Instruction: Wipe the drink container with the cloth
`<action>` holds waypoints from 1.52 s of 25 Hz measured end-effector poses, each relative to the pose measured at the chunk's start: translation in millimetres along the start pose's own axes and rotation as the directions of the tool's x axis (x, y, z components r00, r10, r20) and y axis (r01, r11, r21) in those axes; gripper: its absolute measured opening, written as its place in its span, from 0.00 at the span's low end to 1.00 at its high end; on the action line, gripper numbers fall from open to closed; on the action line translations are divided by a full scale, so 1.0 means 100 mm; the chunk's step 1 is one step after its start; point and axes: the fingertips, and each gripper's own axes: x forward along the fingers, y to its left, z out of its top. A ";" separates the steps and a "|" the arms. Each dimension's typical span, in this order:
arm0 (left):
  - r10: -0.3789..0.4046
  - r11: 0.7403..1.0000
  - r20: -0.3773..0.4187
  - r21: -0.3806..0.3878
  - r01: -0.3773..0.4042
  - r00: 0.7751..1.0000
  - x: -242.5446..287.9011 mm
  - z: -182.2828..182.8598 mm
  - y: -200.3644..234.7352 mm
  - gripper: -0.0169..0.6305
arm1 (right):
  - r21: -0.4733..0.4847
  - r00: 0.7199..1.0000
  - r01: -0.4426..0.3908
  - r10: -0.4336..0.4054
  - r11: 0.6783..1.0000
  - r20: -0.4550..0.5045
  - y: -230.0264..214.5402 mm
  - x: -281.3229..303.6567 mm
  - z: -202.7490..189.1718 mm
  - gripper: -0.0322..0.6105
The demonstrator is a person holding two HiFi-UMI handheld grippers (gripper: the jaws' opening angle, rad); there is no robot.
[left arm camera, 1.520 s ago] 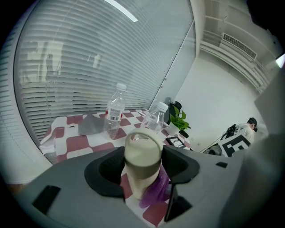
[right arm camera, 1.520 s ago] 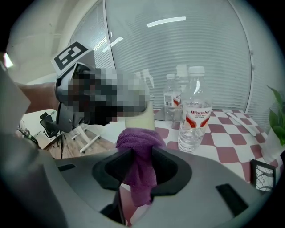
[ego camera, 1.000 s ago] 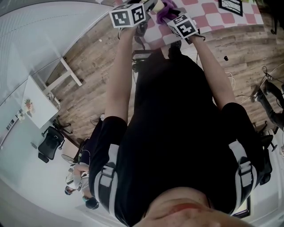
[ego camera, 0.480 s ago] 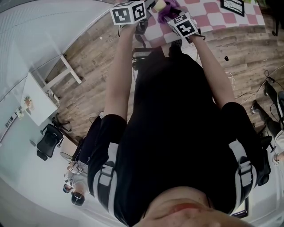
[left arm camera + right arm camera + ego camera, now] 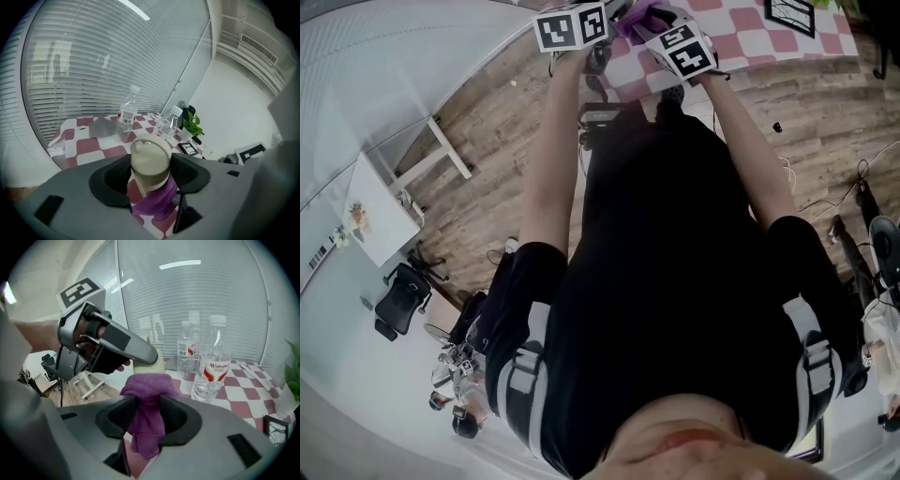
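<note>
Over the red-and-white checked table (image 5: 750,37), the right gripper (image 5: 149,420) has edged up and in toward the left gripper (image 5: 151,176) during the last second. Their marker cubes now sit almost touching in the head view. We judge that the wiping is under way.

The left jaws are closed partway on the cream cylindrical drink container (image 5: 150,154), holding it off the table. The right jaws pinch the purple microfibre cloth (image 5: 149,390), with its bunched top against the container's side.

The head view gives us only the cubes and a scrap of purple. The gripper views show both grips, and also the clear plastic water bottles (image 5: 211,366) standing on the table beyond.
</note>
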 end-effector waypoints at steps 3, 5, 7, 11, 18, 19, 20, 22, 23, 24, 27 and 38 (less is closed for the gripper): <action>-0.004 1.000 -0.002 0.010 0.004 1.000 -0.01 -0.01 -0.01 0.46 | -0.013 1.000 -0.005 0.005 1.000 0.028 0.02 -0.04 0.12 0.32; -0.010 1.000 -0.003 0.023 0.011 1.000 -0.02 -0.02 -0.02 0.46 | -0.028 0.999 -0.009 0.010 1.000 0.036 0.04 -0.06 0.18 0.32; -0.020 0.999 -0.006 0.039 0.020 1.000 -0.04 -0.03 -0.03 0.46 | -0.047 0.999 -0.013 0.015 0.999 0.036 0.05 -0.07 0.20 0.32; -0.037 0.998 -0.009 0.057 0.037 0.999 -0.08 -0.07 -0.05 0.46 | -0.071 0.999 -0.027 0.030 0.997 0.036 0.09 -0.09 0.20 0.32; -0.104 0.986 -0.033 0.128 0.107 0.994 -0.19 -0.23 -0.06 0.46 | -0.098 0.996 -0.081 0.077 0.992 -0.043 0.16 -0.05 -0.05 0.32; -0.110 0.984 -0.035 0.134 0.114 0.993 -0.21 -0.25 -0.05 0.46 | -0.099 0.994 -0.093 0.087 0.991 -0.067 0.16 -0.04 -0.13 0.32; -0.115 0.983 -0.035 0.137 0.118 0.993 -0.23 -0.26 -0.04 0.46 | -0.100 0.992 -0.101 0.093 0.990 -0.088 0.16 -0.02 -0.20 0.32; -0.120 0.982 -0.036 0.140 0.124 0.992 -0.27 -0.30 -0.01 0.46 | -0.095 0.988 -0.105 0.093 0.990 -0.119 0.12 0.03 -0.35 0.32; -0.122 0.982 -0.038 0.141 0.126 0.992 -0.28 -0.32 -0.01 0.46 | -0.085 0.987 -0.103 0.091 0.991 -0.129 0.10 0.04 -0.41 0.32; -0.124 0.981 -0.041 0.143 0.129 0.991 -0.30 -0.35 -0.01 0.46 | -0.072 0.987 -0.099 0.088 0.992 -0.137 0.09 0.05 -0.47 0.32; -0.125 0.977 -0.050 0.166 0.132 0.991 -0.34 -0.41 0.01 0.46 | -0.047 0.985 -0.092 0.084 0.995 -0.152 0.05 0.10 -0.60 0.32; -0.148 0.928 -0.075 0.333 0.164 0.986 -0.44 -0.56 -0.09 0.46 | -0.087 0.981 -0.134 0.120 0.987 -0.153 0.15 0.02 -0.53 0.32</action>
